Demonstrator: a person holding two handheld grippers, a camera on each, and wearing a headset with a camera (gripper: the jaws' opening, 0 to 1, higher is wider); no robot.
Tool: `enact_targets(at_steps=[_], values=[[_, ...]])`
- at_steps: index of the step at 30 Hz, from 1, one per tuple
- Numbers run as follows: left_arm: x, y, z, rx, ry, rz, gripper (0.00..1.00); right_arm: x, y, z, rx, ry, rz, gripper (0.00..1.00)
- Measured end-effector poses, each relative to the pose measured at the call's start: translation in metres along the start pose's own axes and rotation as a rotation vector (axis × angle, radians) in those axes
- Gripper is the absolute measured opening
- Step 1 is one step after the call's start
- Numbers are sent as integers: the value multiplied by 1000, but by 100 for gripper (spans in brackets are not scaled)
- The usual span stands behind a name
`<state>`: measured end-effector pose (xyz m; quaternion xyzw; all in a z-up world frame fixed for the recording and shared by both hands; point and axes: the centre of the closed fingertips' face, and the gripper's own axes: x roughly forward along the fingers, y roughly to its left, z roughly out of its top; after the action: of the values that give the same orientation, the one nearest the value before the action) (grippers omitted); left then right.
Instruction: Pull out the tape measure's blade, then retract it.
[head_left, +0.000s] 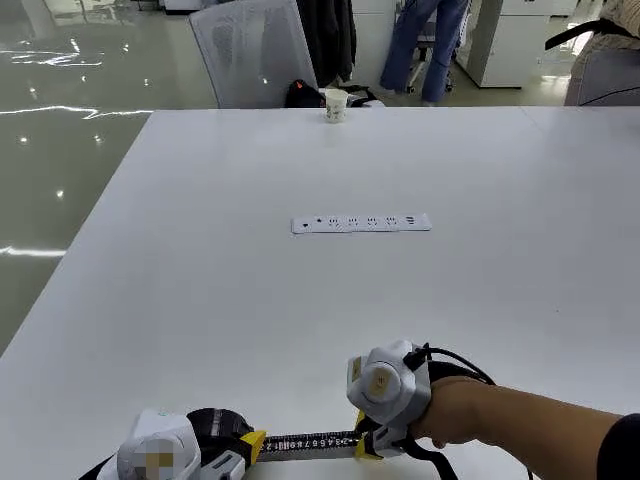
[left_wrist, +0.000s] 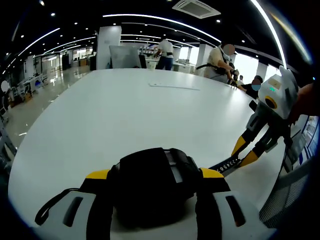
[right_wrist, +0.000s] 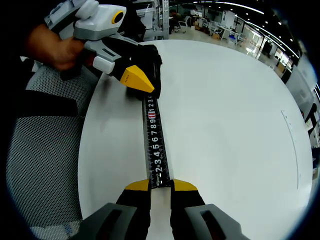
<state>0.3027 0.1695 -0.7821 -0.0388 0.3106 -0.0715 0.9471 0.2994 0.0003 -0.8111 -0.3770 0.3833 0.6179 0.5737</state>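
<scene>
The black tape measure case (left_wrist: 150, 187) lies at the table's near edge, with my left gripper (left_wrist: 155, 175) shut on it. Its blade (right_wrist: 155, 137) is drawn out a short way, numbers up, just above the white table (right_wrist: 225, 125). My right gripper (right_wrist: 161, 186) is shut on the blade's tip. In the head view the left gripper (head_left: 245, 447) holds the case (head_left: 215, 432) at the bottom left, and the blade (head_left: 305, 441) runs right to the right gripper (head_left: 362, 446). The right gripper (left_wrist: 250, 150) also appears at the right of the left gripper view, pinching the blade (left_wrist: 227, 164).
A white power strip (head_left: 361, 223) lies mid-table. A paper cup (head_left: 335, 104) stands at the far edge, with a grey chair (head_left: 255, 50) behind it. A mesh chair seat (right_wrist: 45, 165) sits close below the table's near edge. People stand in the background.
</scene>
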Motion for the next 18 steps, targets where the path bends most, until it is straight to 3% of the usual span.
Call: enact_targets(at_steps=[18], values=[[-1,-1,0,2,-6,-6,62,2,1,5,-25,-20,10,11]])
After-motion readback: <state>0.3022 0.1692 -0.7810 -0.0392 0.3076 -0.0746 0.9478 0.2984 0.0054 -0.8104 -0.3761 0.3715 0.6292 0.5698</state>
